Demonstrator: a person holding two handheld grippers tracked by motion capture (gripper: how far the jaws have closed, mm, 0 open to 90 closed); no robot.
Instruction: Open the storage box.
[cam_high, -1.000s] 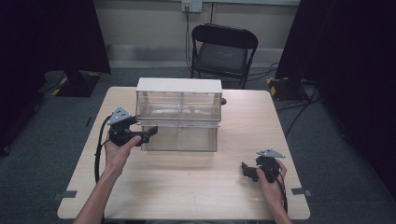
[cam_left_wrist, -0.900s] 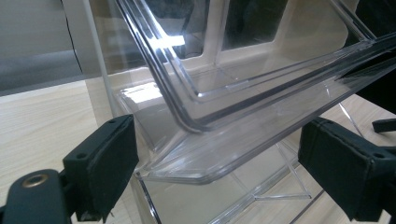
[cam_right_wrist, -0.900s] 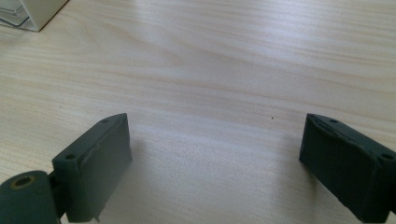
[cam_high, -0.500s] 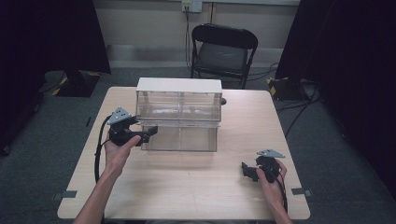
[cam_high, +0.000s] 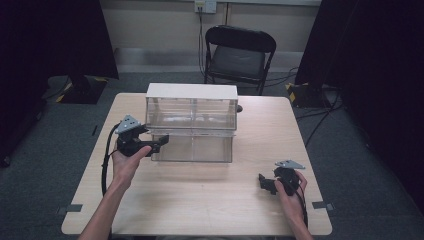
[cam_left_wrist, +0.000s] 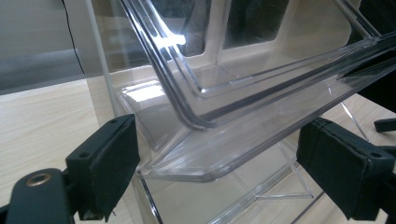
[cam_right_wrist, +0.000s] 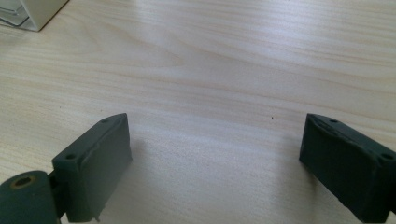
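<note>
High view: the left claw (cam_high: 161, 143) is held level at the left front corner of the clear drawer box (cam_high: 191, 122), its tips at the edge of the lower drawer (cam_high: 195, 148), which stands out from the box front toward the person. The left hand (cam_high: 125, 162) grips the claw body from below, and its cable loops down along the forearm. The right claw (cam_high: 262, 182) rests low over the bench (cam_high: 200, 200), well to the right of the box and nearer the person, pointing left, with bare wood ahead of it. A folding chair (cam_high: 239, 55) stands beyond the bench.

Left gripper view: the corner lip of the drawer (cam_left_wrist: 187, 158) lies between the two black pads (cam_left_wrist: 109, 165). The left pad is just beside the clear edge and the right pad stands apart from it, so the claw is part-open and has just been closing, with the lip between the pads but not clamped. The upper drawer (cam_left_wrist: 261, 56) rises above and ahead of the claw.

Right gripper view: the right claw (cam_right_wrist: 212, 165) is wide open with nothing between its pads, only the bench surface below. A corner of the box (cam_right_wrist: 32, 11) sits far ahead to the claw's upper left.
</note>
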